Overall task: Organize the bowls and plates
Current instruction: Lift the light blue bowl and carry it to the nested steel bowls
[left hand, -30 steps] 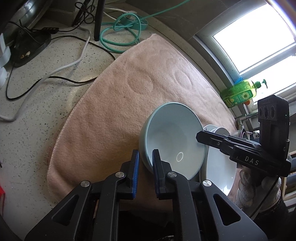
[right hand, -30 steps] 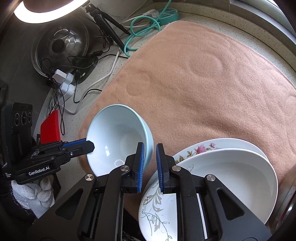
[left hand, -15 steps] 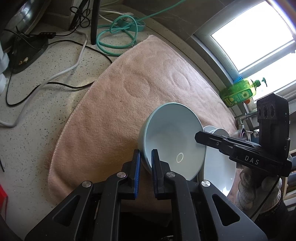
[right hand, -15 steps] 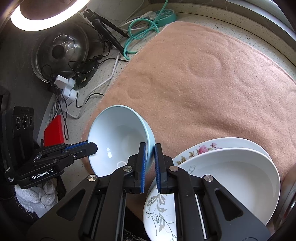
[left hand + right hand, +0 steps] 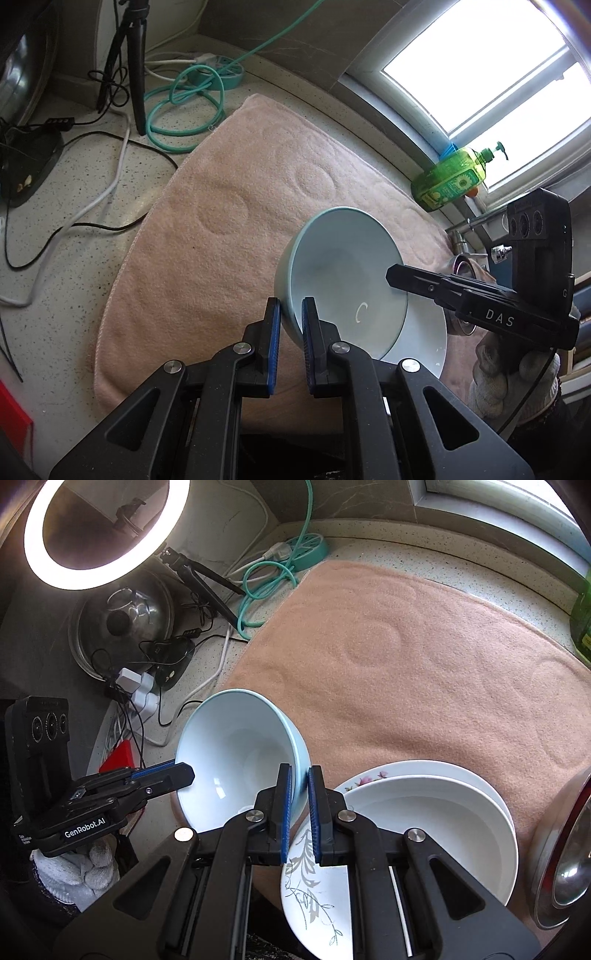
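A pale blue bowl (image 5: 343,273) hangs tilted above the pink towel (image 5: 229,240), held by both grippers at opposite sides of its rim. My left gripper (image 5: 290,314) is shut on the near rim in the left wrist view. In the right wrist view my right gripper (image 5: 300,786) is shut on the rim of the same bowl (image 5: 236,753), while the left gripper (image 5: 186,771) clamps the far rim. A white deep plate (image 5: 432,830) sits on a floral plate (image 5: 317,897) on the towel (image 5: 406,672), just right of the bowl.
Cables, a green hose (image 5: 184,107) and a tripod leg (image 5: 135,74) crowd the speckled counter left of the towel. A ring light (image 5: 99,531) and a pot lid (image 5: 125,620) stand at the back left. A green soap bottle (image 5: 450,181) is by the window, a metal bowl (image 5: 565,849) at far right.
Both grippers have risen together with the blue bowl, which now hangs higher over the towel and the plates. Both grips stay the same.
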Action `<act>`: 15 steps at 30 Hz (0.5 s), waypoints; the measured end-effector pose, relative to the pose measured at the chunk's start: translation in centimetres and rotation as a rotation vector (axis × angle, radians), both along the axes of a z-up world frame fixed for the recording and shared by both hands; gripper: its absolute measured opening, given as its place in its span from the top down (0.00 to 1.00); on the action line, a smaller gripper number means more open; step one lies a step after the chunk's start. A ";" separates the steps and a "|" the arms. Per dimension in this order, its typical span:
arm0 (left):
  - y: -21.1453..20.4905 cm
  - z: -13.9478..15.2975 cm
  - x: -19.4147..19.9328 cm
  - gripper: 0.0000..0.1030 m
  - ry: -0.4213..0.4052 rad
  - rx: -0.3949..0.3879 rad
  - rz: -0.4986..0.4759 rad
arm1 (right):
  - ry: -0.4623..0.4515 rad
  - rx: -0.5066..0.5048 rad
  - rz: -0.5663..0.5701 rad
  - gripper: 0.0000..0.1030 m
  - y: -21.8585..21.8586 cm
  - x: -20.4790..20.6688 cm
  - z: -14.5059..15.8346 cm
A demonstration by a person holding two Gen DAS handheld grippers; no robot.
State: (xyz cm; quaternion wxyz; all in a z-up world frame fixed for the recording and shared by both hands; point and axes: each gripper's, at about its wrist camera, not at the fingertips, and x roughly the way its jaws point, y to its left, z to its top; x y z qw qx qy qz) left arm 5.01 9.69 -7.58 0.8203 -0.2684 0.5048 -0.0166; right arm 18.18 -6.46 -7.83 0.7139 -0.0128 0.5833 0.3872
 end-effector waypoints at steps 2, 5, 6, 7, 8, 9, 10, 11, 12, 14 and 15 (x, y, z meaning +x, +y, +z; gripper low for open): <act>-0.5 0.6 0.6 0.90 -0.013 0.005 -0.017 | -0.006 0.007 -0.022 0.92 -0.7 0.2 0.5; -1.3 1.3 1.5 0.90 -0.034 0.008 -0.047 | -0.014 0.017 -0.058 0.92 -2.0 0.5 1.1; -1.6 1.6 1.8 0.90 -0.041 0.009 -0.057 | -0.016 0.020 -0.071 0.92 -2.5 0.6 1.3; -1.9 1.8 2.1 0.90 -0.045 0.011 -0.069 | -0.019 0.023 -0.083 0.92 -3.0 0.7 1.5; -2.3 2.0 2.4 0.90 -0.049 0.011 -0.079 | -0.021 0.024 -0.094 0.92 -3.5 0.7 1.7; -2.6 2.1 2.8 0.90 -0.052 0.009 -0.090 | -0.025 0.025 -0.106 0.92 -4.0 0.8 1.9; -3.0 2.2 3.1 0.90 -0.055 0.008 -0.102 | -0.028 0.025 -0.119 0.92 -4.5 0.9 2.1; -3.4 2.4 3.3 0.90 -0.057 0.007 -0.115 | -0.032 0.025 -0.131 0.92 -5.0 1.0 2.3; -3.8 2.5 3.6 0.90 -0.060 0.005 -0.127 | -0.035 0.026 -0.144 0.92 -5.6 1.1 2.5; -4.7 2.8 4.3 0.90 -0.065 0.003 -0.151 | -0.041 0.028 -0.170 0.91 -6.8 1.3 2.8; -5.2 2.9 4.5 0.90 -0.069 0.003 -0.164 | -0.044 0.029 -0.185 0.92 -7.5 1.4 3.1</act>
